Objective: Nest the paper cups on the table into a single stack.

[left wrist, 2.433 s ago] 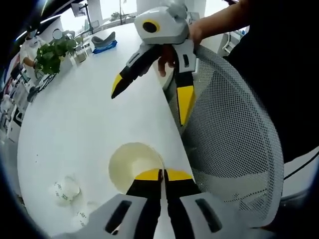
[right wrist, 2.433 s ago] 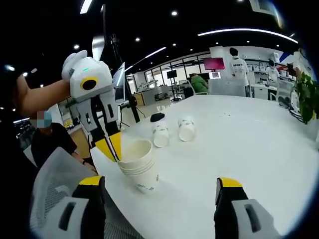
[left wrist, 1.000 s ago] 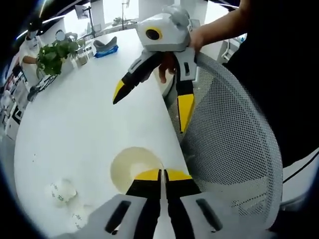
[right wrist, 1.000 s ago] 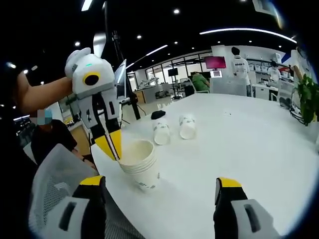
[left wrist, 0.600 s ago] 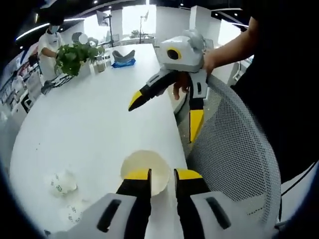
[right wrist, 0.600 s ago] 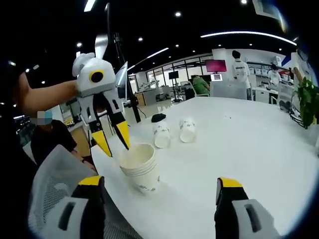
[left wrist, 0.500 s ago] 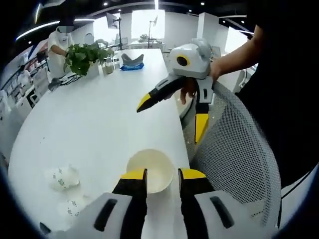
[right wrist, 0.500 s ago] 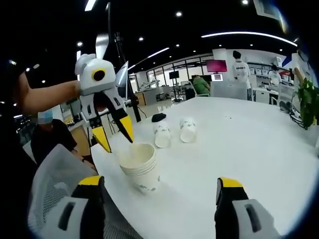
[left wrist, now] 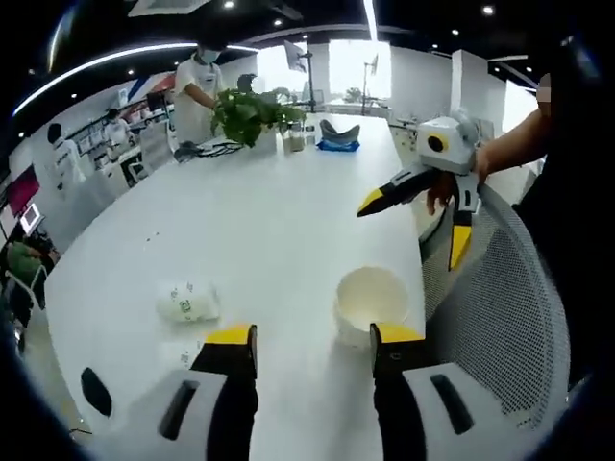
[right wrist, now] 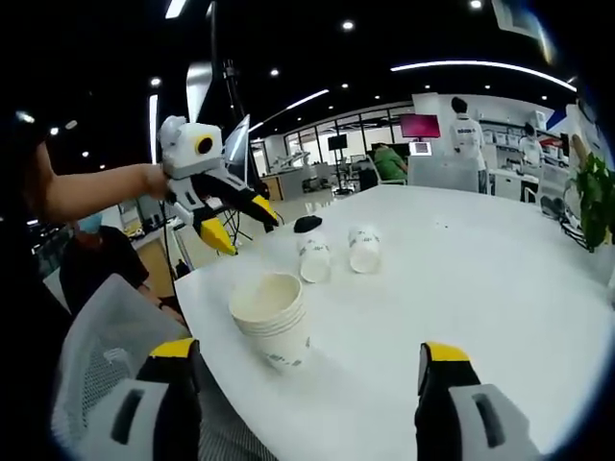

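The left gripper view looks down along its open jaws from above the table (left wrist: 240,240) edge, toward the far plant (left wrist: 252,110). The right gripper view sits lower, facing across the table. Both share the stacked cups (left wrist: 373,304) (right wrist: 272,319) just ahead and each other's gripper.

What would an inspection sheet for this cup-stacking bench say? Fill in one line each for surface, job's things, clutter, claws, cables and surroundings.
Surface: white table, wide and bare across the middle.
Job's things: nested cup stack upright near the table edge; two loose cups lying on their sides farther in, side by side.
Clutter: small dark object beyond the loose cups; potted plant and blue item at the far end.
Claws: left claw open, raised above the table; right claw open, holding nothing.
Cables: nothing seen.
Surroundings: mesh chair back at the table edge; people standing in an open office.
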